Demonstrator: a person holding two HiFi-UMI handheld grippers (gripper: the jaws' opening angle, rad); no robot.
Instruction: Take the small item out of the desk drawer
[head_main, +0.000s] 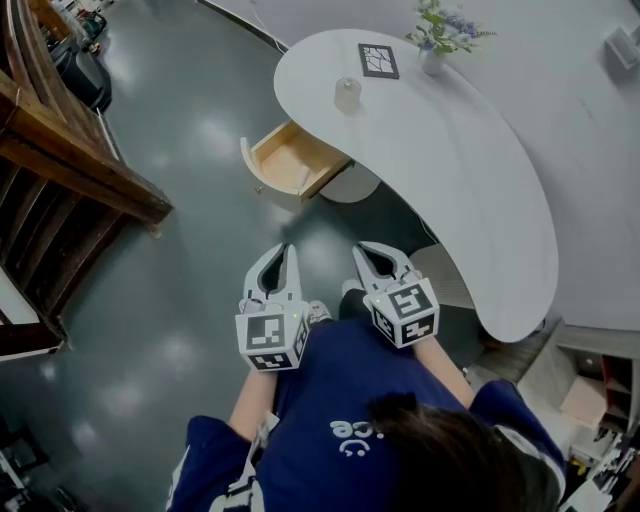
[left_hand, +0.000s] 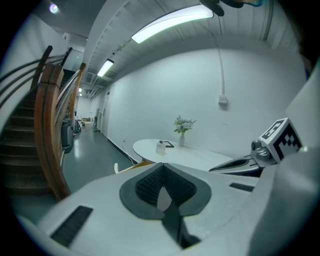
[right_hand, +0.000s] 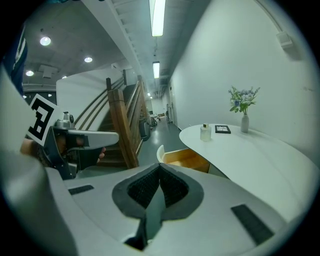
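From the head view, the curved white desk has its wooden drawer pulled out over the dark floor. The part of the drawer's inside that shows is bare light wood, and no small item can be made out in it from here. On the desktop just above the drawer stands a small pale bottle. Further back lie a dark square frame and a vase of flowers. Whether the bottle is the item meant, I cannot tell. The left gripper and the right gripper are held side by side in front of the person, well apart from the drawer, with a wooden staircase off to the left. In the left gripper view the dark pads meet at their tips with nothing between them. Beyond them are the desk with the bottle and vase on it, and a sliver of the drawer's pale front. In the right gripper view the jaws are likewise closed together and empty. The drawer gapes open beyond them, its near side wall hiding most of the bottom, so its contents cannot be told here either. The bottle, frame and vase stand on the desktop behind it.
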